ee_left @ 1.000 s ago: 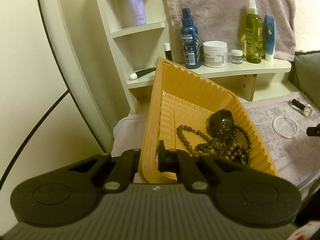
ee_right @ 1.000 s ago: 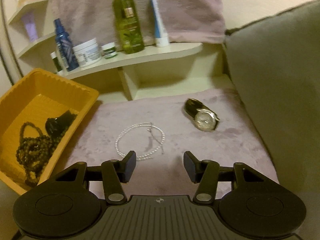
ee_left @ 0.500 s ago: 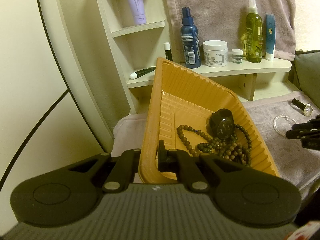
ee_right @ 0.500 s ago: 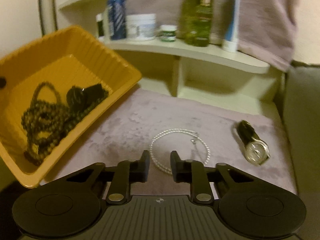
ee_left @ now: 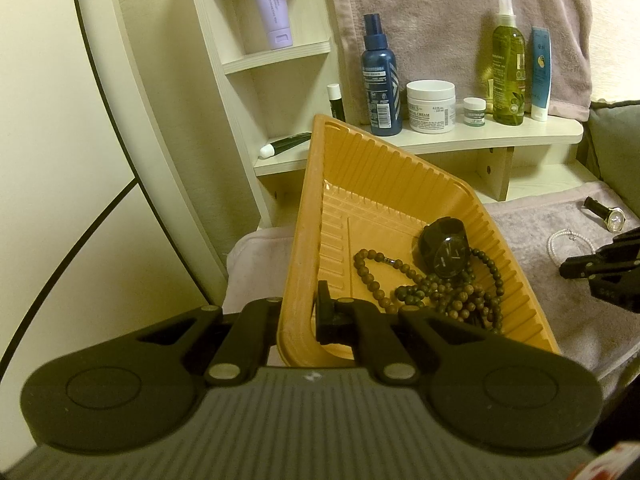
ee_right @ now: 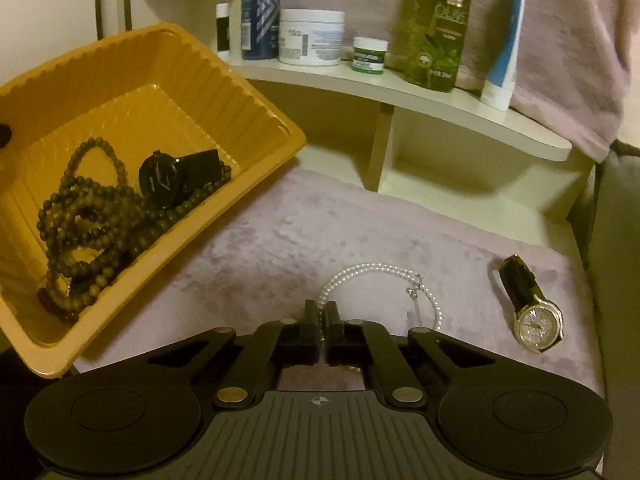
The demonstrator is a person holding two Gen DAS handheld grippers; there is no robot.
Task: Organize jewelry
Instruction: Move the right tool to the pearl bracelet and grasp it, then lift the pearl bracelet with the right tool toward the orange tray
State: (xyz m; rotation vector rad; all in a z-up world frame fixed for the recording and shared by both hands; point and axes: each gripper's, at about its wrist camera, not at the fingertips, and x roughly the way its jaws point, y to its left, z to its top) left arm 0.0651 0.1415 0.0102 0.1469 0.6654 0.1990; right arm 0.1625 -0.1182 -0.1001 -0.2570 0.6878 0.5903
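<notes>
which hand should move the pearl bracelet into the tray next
Right. The right gripper is already shut on the pearl bracelet on the cloth, while the left gripper is busy holding the tilted tray.

Left wrist view sits low and close behind the left gripper [ee_left: 298, 318], facing forward and up over the orange tray [ee_left: 304, 216] toward the shelf [ee_left: 440, 142]. Right wrist view hugs the mauve cloth [ee_right: 280, 232] behind the right gripper [ee_right: 322, 326], angled leftward, its far edges seemingly blurred. Both share the tray, shelf bottles, pearl bracelet [ee_right: 372, 270] and gold watch [ee_right: 536, 320].
</notes>
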